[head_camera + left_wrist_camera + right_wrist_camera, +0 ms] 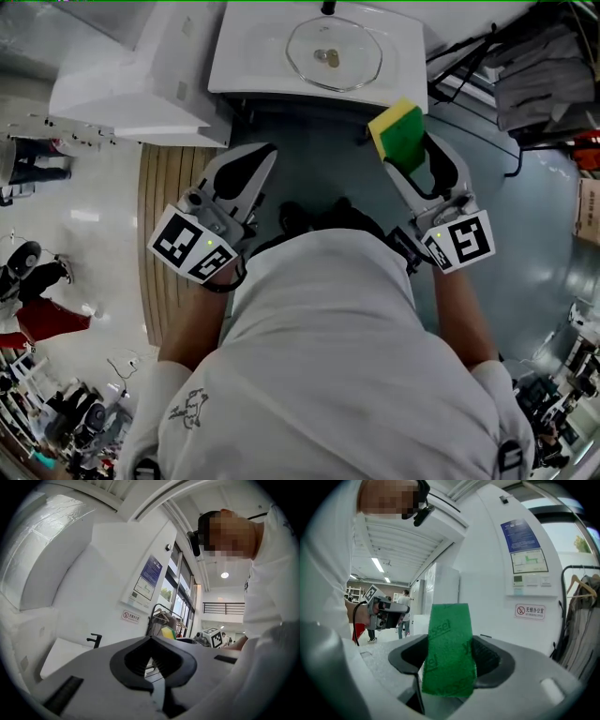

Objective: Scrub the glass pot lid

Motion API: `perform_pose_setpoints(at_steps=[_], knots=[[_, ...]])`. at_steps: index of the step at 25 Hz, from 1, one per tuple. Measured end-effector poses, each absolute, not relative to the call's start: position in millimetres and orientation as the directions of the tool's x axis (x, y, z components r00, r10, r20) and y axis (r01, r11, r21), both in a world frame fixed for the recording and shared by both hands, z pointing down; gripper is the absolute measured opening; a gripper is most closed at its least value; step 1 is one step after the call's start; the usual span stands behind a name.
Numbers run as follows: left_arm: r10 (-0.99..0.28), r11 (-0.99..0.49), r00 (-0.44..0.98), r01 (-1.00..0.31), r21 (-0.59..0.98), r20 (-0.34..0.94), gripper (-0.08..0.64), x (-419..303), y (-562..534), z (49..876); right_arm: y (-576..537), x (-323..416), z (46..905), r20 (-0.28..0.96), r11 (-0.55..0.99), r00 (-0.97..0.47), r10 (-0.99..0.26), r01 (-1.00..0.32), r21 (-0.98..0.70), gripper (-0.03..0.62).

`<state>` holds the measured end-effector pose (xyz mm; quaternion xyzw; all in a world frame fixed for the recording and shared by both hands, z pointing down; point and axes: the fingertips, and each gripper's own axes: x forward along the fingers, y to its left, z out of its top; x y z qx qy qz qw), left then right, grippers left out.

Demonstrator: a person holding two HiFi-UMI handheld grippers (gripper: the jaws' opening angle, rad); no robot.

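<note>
The glass pot lid (335, 53) lies flat in a white sink basin (246, 58) at the top of the head view, with a black faucet (328, 7) behind it. My right gripper (410, 155) is shut on a yellow and green sponge (398, 134); the right gripper view shows the sponge's green face (449, 648) standing upright between the pads. My left gripper (262, 155) is shut with nothing between its jaws, as the left gripper view (151, 641) confirms. Both grippers are held out level in front of the person, short of the sink and apart from the lid.
A white box-like unit (141, 84) stands left of the sink. A wooden slatted strip (169, 206) lies on the floor at left. Cables and stacked clutter (530, 75) fill the upper right. A clothes rack (581, 597) stands against the wall with posted signs.
</note>
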<state>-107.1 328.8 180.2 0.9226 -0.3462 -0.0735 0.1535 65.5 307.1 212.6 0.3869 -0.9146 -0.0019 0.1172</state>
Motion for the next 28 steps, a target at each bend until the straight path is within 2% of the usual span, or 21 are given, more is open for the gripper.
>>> perform_pose_setpoints(at_steps=[8,19,28], knots=[[-0.702,-0.676,0.712,-0.657,0.334,-0.019,-0.002,-66,369,174,346,101,230,0.238,0.745,-0.715,-0.657,-0.665,0.058,0.295],[-0.734,-0.621,0.678,-0.698,0.358,0.049,-0.002,53,444,194,421,198,239,0.226,0.806,-0.785,-0.577,-0.593,-0.003,0.293],[-0.741,-0.612,0.670,-0.703,0.361,0.048,-0.002,87,462,194,436,225,242,0.213,0.812,-0.797,-0.565,-0.583,-0.026,0.293]])
